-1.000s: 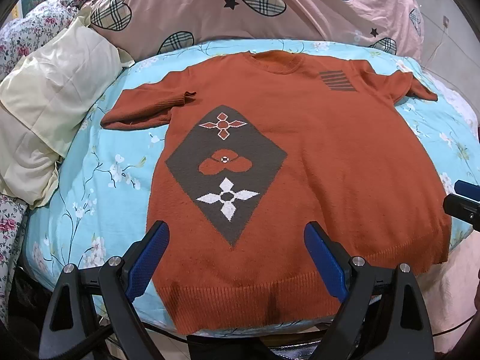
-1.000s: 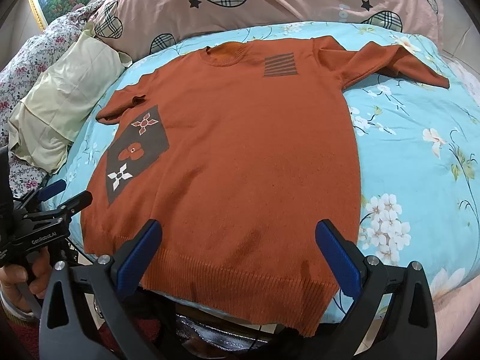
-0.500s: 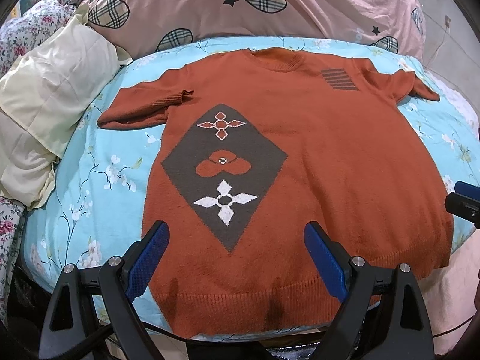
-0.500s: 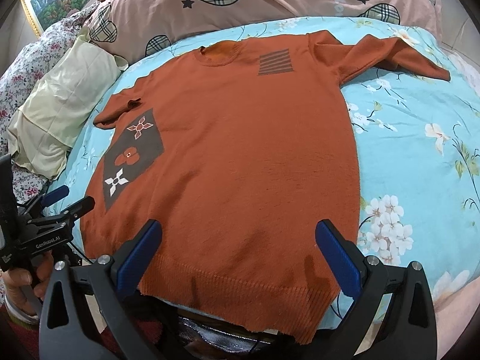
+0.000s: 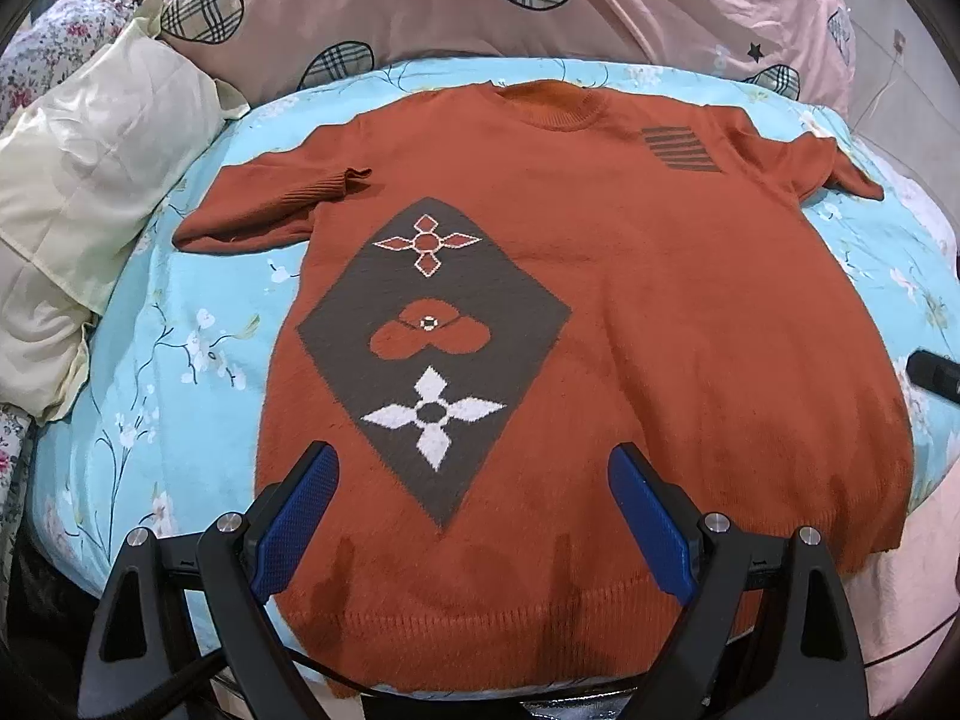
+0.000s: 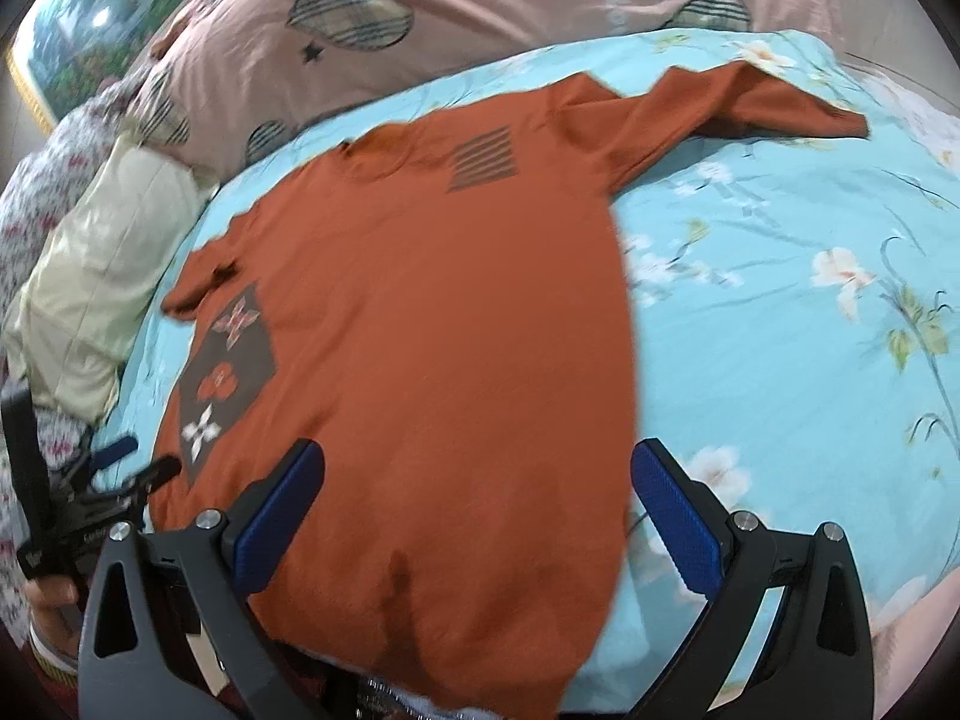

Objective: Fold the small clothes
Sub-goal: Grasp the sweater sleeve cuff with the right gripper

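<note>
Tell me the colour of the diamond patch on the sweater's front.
The diamond patch is dark grey-brown, with white and orange flower motifs, on the orange sweater. The left wrist view shows it best.

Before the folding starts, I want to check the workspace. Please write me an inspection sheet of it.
Surface: bed with light blue floral sheet.
Job's things: orange knit sweater lies flat, front up, unfolded; hem at the near bed edge; one sleeve cuff turned back.
Clutter: cream pillow; pink quilt with plaid hearts behind the collar.
Grippers: left gripper open above the hem; right gripper open, view blurred.
Cables: black cable below the left gripper.
Surroundings: framed landscape picture.
</note>
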Tool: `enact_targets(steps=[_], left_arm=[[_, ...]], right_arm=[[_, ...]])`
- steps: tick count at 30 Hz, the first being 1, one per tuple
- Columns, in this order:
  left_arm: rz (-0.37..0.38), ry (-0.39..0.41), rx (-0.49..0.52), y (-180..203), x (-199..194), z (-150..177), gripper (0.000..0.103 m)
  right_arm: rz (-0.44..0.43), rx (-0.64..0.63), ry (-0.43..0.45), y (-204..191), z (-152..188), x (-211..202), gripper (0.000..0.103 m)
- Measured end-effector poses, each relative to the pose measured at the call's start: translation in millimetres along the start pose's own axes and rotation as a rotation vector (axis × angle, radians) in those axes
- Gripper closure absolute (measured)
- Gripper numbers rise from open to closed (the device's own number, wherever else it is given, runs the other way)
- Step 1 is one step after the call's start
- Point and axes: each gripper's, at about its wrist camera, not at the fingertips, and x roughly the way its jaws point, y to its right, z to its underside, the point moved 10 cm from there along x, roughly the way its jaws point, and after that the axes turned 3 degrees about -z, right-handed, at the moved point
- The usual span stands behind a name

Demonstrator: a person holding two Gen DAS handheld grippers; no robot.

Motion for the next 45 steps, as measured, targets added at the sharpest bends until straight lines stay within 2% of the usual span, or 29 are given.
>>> enact_targets(steps=[4,7,12,15,19,23,29,31,32,33,34,35,36,38,42,45], left_arm=[[0.007,-0.012,0.002,4,8,-4,0.011],[0.021,-0.032,0.007,10,16,-8,0.011],[0.034,-0.045,0.010,19,27,-15,0.011],[0.053,-0.057,0.007,27,31,-17,0.011],[0.055,-0.081,0.026,35,42,-16,0.011],[0.045,-0.111,0.039,41,56,-15,0.011],[0.086,-0.141,0.057,64,71,-17,0.011],[0.098,-0.143,0.063,69,73,-18,0.011],[0.100,-0.142,0.065,71,74,-18,0.011],[0.105,-0.142,0.065,72,75,-18,0.011],[0.106,-0.144,0.065,73,77,-18,0.011],[0.107,-0.146,0.063,73,79,-18,0.011],[0.105,-0.152,0.063,72,80,-18,0.011],[0.109,-0.150,0.055,70,82,-19,0.011],[0.120,-0.147,0.039,66,82,-20,0.011],[0.126,-0.140,0.032,63,79,-21,0.011]], right_arm=[[0.024,0.099,0.049,45,-30,-5,0.002],[0.030,0.196,0.107,87,-67,-12,0.012],[0.084,0.368,0.239,176,-148,-24,0.035],[0.127,0.466,0.297,227,-195,-23,0.038],[0.086,0.583,0.286,262,-239,0,0.038],[0.090,0.665,0.274,296,-278,21,0.034],[0.151,0.855,0.188,355,-282,57,0.032],[0.150,0.864,0.186,363,-283,65,0.034],[0.164,0.855,0.198,366,-284,65,0.049],[0.185,0.835,0.216,367,-286,62,0.074],[0.180,0.813,0.228,364,-288,60,0.084],[0.164,0.782,0.245,359,-290,57,0.099],[0.152,0.736,0.265,350,-294,54,0.103],[0.163,0.620,0.282,330,-303,49,0.103],[0.117,0.416,0.308,264,-318,40,0.103],[0.157,0.475,0.291,257,-317,37,0.102]])
